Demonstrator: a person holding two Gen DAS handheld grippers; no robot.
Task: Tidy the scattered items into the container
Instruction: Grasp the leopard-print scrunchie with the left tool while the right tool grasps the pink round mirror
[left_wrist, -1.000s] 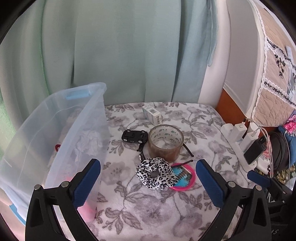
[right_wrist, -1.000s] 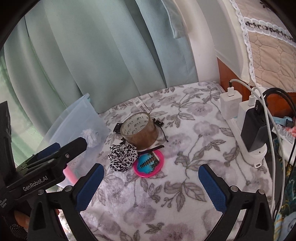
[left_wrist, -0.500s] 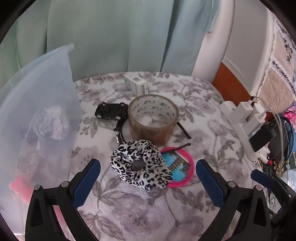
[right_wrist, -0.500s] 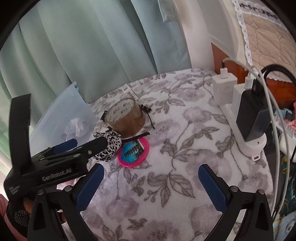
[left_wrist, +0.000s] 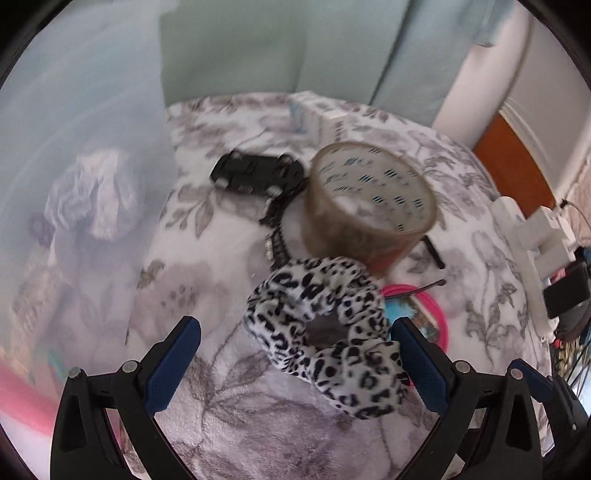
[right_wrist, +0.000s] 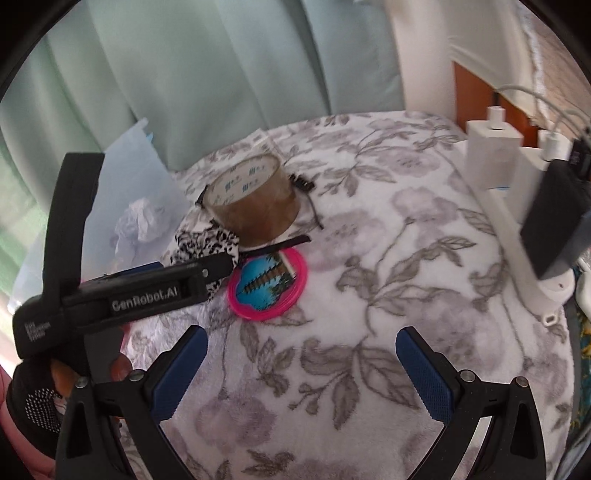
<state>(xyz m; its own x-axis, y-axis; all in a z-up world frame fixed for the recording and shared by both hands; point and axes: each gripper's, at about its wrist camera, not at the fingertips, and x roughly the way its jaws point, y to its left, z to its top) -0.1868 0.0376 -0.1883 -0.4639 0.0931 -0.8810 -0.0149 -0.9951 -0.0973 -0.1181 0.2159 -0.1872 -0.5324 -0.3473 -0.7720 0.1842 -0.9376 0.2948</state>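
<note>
Hovering low over the flowered blanket (left_wrist: 229, 417), your left gripper (left_wrist: 295, 362) has its fingers spread wide, with the spotted scrunchie (left_wrist: 325, 332) lying between them at lower centre of the left view, closer to the right-hand finger. Just behind the scrunchie stands the tape roll (left_wrist: 365, 210), with the pink mirror (left_wrist: 428, 321) partly under the scrunchie's right edge and the black toy car (left_wrist: 258, 173) further up. The clear bin (left_wrist: 74, 166) fills the left of that frame. Your right gripper (right_wrist: 301, 369) is also spread, holding nothing, over bare blanket at lower centre
</note>
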